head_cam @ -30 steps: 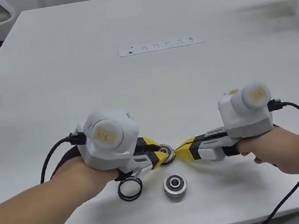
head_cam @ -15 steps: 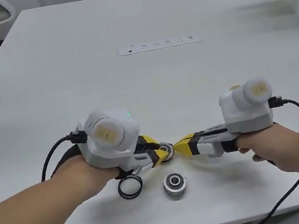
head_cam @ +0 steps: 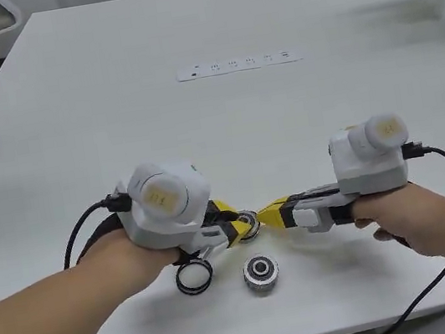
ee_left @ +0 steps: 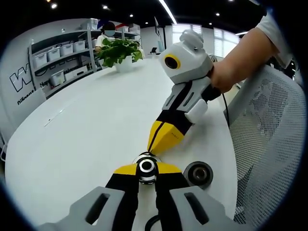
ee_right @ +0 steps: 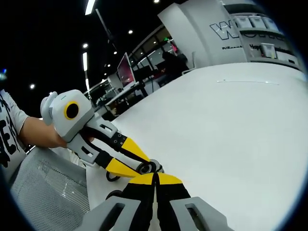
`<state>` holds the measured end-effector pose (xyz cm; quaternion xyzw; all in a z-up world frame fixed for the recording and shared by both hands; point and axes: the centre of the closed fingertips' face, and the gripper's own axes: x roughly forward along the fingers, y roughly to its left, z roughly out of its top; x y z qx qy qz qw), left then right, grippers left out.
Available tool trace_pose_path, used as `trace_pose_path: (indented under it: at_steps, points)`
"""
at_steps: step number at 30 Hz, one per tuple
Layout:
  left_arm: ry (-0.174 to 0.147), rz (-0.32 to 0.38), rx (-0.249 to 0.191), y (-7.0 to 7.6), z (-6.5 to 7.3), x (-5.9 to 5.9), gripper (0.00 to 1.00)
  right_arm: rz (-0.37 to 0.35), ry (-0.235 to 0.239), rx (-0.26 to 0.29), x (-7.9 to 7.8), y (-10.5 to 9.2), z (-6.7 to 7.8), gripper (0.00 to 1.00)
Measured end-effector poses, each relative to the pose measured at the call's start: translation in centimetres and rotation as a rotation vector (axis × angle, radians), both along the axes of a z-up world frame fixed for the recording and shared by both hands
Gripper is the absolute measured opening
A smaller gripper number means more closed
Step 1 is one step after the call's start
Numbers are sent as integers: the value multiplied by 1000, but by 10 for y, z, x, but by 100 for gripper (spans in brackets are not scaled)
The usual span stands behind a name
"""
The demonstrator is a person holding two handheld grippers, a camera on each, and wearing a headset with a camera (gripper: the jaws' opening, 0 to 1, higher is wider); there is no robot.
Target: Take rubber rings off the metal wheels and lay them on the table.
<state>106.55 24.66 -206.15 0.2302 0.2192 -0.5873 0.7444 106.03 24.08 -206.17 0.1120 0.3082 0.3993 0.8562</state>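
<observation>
- Left claw clamps a round shiny metal wheel, bottom centre.
- Right claw pinched closed, yellow tips at that wheel.
- Thin black rubber ring and 2nd wheel lie flat on the smooth white surface.

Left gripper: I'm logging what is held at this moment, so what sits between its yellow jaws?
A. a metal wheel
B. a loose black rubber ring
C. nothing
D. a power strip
A: in the left gripper view the left gripper is clamped on a metal wheel, while the loose rubber ring lies on the table.
</observation>
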Motion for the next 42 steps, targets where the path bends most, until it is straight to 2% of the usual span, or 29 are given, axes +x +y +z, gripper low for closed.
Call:
trace_pose_path:
  at_steps: [19,32,34,42]
  points:
    - [-1,-1,6,-1,0,0,8,29,-5,26,-1,7,5,0]
    - [-3,-3,6,-2,0,-1,8,39,-7,25,-1,7,3,0]
    - [-5,-4,7,-2,0,-1,8,49,-11,49,-2,11,7,0]
    - [-6,-2,2,-2,0,-1,8,56,-26,29,-1,10,6,0]
